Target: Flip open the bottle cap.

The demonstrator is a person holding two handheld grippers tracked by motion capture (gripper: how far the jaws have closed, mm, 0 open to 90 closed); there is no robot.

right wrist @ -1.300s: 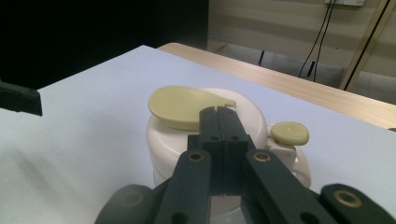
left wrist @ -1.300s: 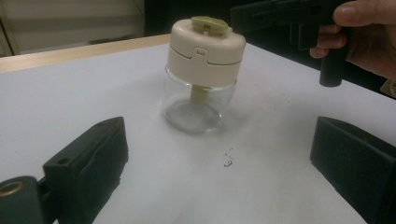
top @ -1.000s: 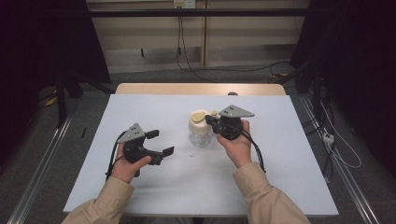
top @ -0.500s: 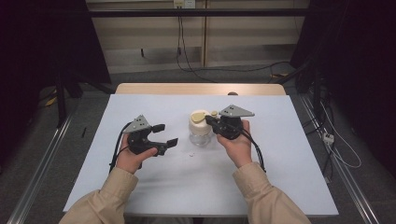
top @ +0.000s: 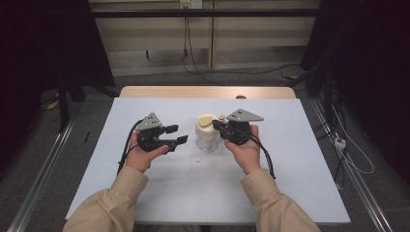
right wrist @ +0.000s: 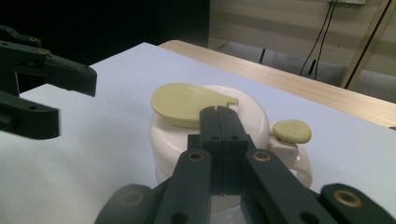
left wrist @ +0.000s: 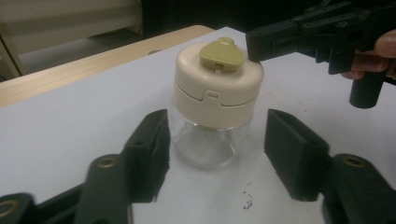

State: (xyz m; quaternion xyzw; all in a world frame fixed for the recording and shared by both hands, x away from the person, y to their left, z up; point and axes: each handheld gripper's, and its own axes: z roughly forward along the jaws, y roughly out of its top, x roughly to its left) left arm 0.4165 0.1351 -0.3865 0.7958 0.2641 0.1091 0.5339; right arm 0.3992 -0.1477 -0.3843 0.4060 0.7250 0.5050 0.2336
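Left tongs nearer jar, jaws closing | right tongs unmoved

The high view looks forward and down from above the person's near side, taking in the whole table from some way off. The left gripper view sits low and close, looking along the left tongs at the jar from its left. The right gripper view looks from just behind the right tongs, over the jar's lid. All three views share the jar, and each gripper view catches the opposite tongs farther off
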